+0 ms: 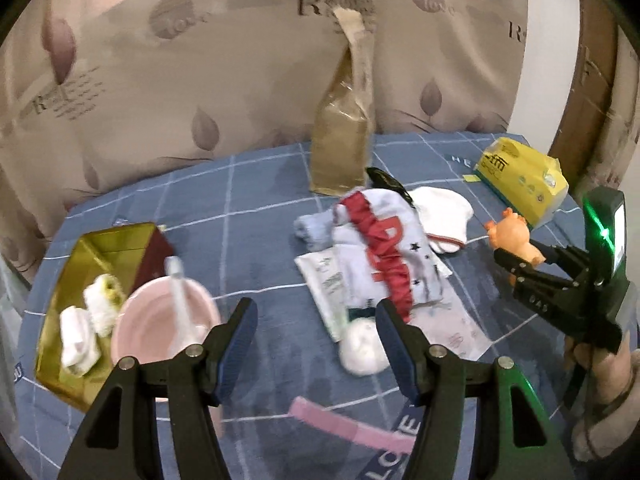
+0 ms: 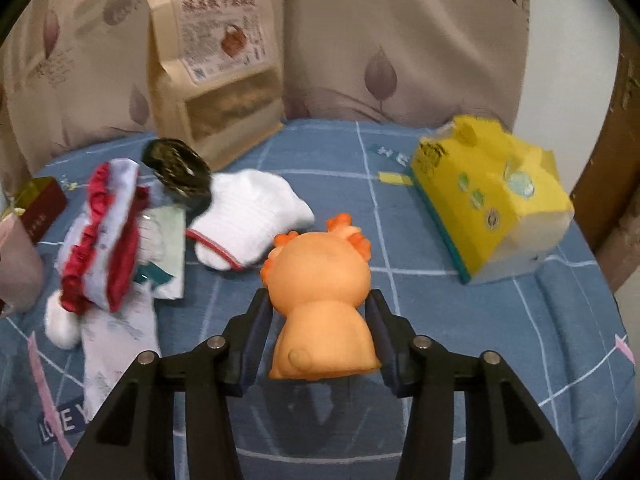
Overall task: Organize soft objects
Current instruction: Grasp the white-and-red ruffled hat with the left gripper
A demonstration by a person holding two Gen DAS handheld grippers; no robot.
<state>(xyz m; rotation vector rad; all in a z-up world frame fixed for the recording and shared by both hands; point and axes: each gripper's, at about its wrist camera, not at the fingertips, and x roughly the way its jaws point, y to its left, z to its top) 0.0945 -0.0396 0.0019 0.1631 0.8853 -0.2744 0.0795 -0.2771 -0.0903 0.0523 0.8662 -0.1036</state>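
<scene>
While the right claw (image 2: 320, 316) grips the orange rubbery animal figure (image 2: 320, 284) by its flanks, both pads pressed on, the toy's base looks slightly raised above the blue grid-patterned bedsheet (image 2: 480, 320); the hold should stay firm and low on the body so the soft toy does not squeeze out.

Item, destination (judged): gold-lined open box with dark red outer wall (image 1: 92, 256), at 9 o'clock in the left wrist view, already containing white rolled socks (image 1: 86, 328).

Item, left claw (image 1: 316, 344): jaws wide apart, empty, hanging over the sheet near a white pompom (image 1: 360, 348).

Items in the path: a heap at centre of white-and-red ruffled cloth (image 1: 380, 256), white ribbed socks with red trim (image 2: 248, 216) and a flat printed packet (image 1: 324, 284); pink round bowl (image 1: 160, 320) beside the box.

Items at the edge: tall kraft-paper food pouch (image 2: 216, 72) at 11 o'clock, yellow tissue pack (image 2: 492, 200) at 2 o'clock, right wrist view.
</scene>
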